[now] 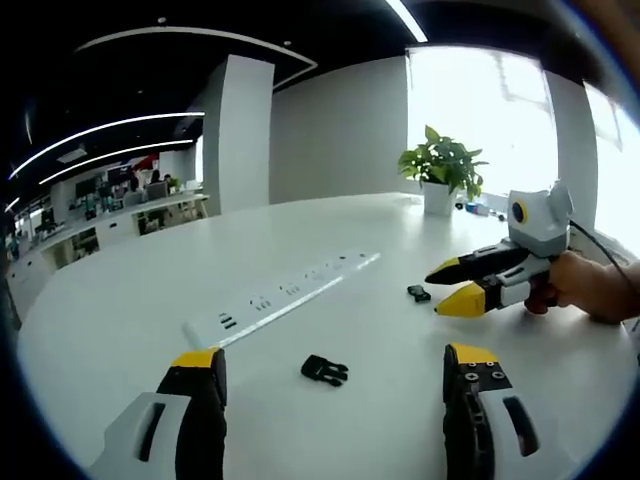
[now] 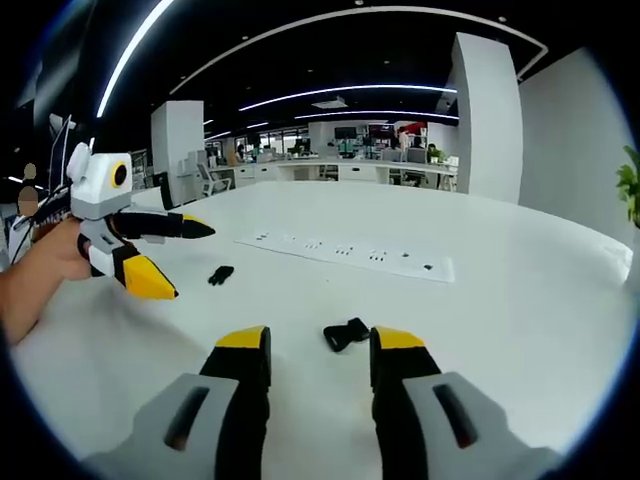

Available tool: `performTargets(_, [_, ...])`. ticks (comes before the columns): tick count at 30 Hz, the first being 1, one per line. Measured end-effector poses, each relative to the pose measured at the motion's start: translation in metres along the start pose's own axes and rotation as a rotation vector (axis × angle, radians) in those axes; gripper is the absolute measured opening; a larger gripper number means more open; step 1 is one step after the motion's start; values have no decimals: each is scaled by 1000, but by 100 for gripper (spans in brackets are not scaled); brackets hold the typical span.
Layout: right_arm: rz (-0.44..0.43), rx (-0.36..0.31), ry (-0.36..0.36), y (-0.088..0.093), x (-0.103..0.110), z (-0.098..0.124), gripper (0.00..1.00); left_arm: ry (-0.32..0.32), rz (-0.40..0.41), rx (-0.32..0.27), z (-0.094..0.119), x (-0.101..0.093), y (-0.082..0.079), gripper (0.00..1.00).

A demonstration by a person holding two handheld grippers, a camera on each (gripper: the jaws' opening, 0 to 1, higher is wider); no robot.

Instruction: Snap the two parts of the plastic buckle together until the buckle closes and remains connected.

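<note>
A big white table (image 1: 330, 230) spreads wide under both cameras, and a long white power strip (image 1: 280, 297) runs flat across its middle. Back by the bright window stands a potted plant (image 1: 441, 175) in a white pot. The left gripper (image 1: 335, 362) hangs low over the tabletop, jaws spread wide, nothing between them, and one black buckle part (image 1: 325, 370) lies on the table in that gap, just ahead of the tips. The right gripper (image 2: 318, 345) has its yellow-tipped jaws parted too, gripping nothing, the other buckle part (image 2: 346, 333) lying just ahead between the tips. The two black pieces sit well apart on the white surface, unjoined. A hand (image 1: 590, 285) grips the right gripper's handle.
</note>
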State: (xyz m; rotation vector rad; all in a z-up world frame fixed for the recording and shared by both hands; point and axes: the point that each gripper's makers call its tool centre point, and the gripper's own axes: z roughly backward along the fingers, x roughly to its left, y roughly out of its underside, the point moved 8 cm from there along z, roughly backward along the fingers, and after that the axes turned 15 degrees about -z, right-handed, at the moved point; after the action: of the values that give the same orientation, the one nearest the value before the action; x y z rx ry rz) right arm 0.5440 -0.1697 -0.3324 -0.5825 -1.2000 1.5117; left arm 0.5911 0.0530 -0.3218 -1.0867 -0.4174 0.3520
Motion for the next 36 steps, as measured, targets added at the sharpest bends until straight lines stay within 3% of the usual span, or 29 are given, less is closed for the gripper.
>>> performTargets(5, [1, 6, -12, 1, 2, -1, 38, 5, -44, 33, 2, 6, 4, 90])
performTargets(7, [1, -3, -14, -2, 3, 1, 38, 69, -97, 41, 5, 8, 3, 87])
performTargets(10, [-5, -13, -16, -4, 2, 2, 38, 175, -130, 104, 7, 7, 5, 89])
performTargets(20, [-11, -4, -30, -4, 1, 1, 38, 307, -209, 160, 4, 16, -3, 92])
performTargets(21, [-12, 2, -35, -3, 2, 1, 38, 372, -307, 141, 3, 12, -7, 93])
performTargets(23, [-15, 4, -38, -2, 3, 3, 38, 412, -405, 137, 2, 11, -12, 98])
performTargets(25, [-20, 1, -41, -5, 2, 3, 37, 444, -488, 178, 2, 14, -16, 96])
performTargets(29, [-23, -9, -41, -7, 0, 2, 36, 472, -573, 209, 1, 19, -26, 93])
performTargets(31, [-22, -9, -44, -7, 0, 2, 36, 447, -717, 201, -3, 23, -32, 94])
performTargets(32, [-21, -8, -44, -6, 0, 2, 36, 400, -824, 223, -5, 27, -37, 95])
performTargets(34, [-22, -7, -44, -6, -1, 2, 36, 418, -904, 271, -6, 27, -39, 99])
performTargets(36, [-25, -8, -43, -6, -2, 2, 36, 414, -1081, 389, -7, 30, -40, 99])
